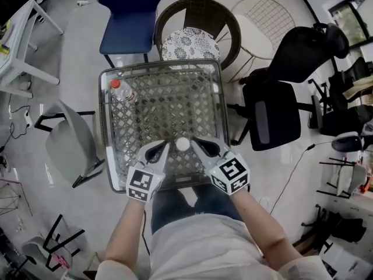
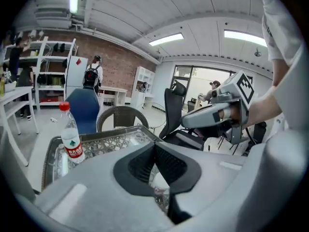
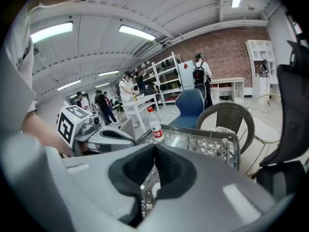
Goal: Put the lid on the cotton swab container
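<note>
While the cotton swab container point(image 1: 182, 144) is seen only as a small white round thing on the glass desk point(image 1: 106, 133), near its front edge, lid seating cannot be told. It is flanked closely by the left gripper point(image 1: 167, 146) and the right gripper point(image 1: 194, 142). Both sets of fingers are pressed together, nothing pinched. Risk noted: it could be nudged over or off the edge by the closed tips.

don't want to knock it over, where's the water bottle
Head view: the water bottle stands at the far left corner of the table, ahead of the left gripper.
</note>
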Available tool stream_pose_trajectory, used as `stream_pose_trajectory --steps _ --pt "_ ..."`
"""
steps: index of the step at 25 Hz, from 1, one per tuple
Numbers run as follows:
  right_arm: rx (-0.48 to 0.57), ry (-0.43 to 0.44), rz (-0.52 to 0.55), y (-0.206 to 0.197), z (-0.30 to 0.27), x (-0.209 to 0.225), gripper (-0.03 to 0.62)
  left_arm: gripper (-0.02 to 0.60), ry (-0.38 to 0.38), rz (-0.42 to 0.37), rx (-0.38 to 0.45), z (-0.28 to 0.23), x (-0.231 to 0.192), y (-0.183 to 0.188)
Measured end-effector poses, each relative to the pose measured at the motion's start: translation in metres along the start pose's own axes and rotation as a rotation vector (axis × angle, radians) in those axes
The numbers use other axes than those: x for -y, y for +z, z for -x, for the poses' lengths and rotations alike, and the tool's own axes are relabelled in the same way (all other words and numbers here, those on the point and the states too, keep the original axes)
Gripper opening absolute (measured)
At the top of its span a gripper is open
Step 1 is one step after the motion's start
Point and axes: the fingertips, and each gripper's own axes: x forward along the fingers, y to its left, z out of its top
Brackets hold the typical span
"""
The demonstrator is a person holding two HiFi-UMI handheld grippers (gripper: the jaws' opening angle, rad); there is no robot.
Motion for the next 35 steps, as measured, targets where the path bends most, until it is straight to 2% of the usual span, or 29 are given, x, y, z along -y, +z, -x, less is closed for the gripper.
stream_pose_trajectory --steps 10,15,22,29,35 --pt "0.143 0.048 0.060 0.068 0.072 -0.014 0.005 0.008 0.128 0.019 0.157 0.070 0.024 0.097" --pt "0.212 0.057 0.104 0.105 0.106 -0.023 0.005 0.008 0.187 0.005 0.190 0.105 0.036 0.136" --pt "0.293 0.083 0.161 0.154 0.148 -0.043 0.005 0.008 0.237 -0.034 0.284 0.144 0.057 0.187" --pt "0.373 0.102 0.204 0.190 0.178 -0.071 0.004 0.008 0.271 -0.081 0.370 0.188 0.073 0.226" --pt "0.422 0.100 0.230 0.204 0.188 -0.089 0.005 0.008 0.292 -0.112 0.420 0.213 0.079 0.238"
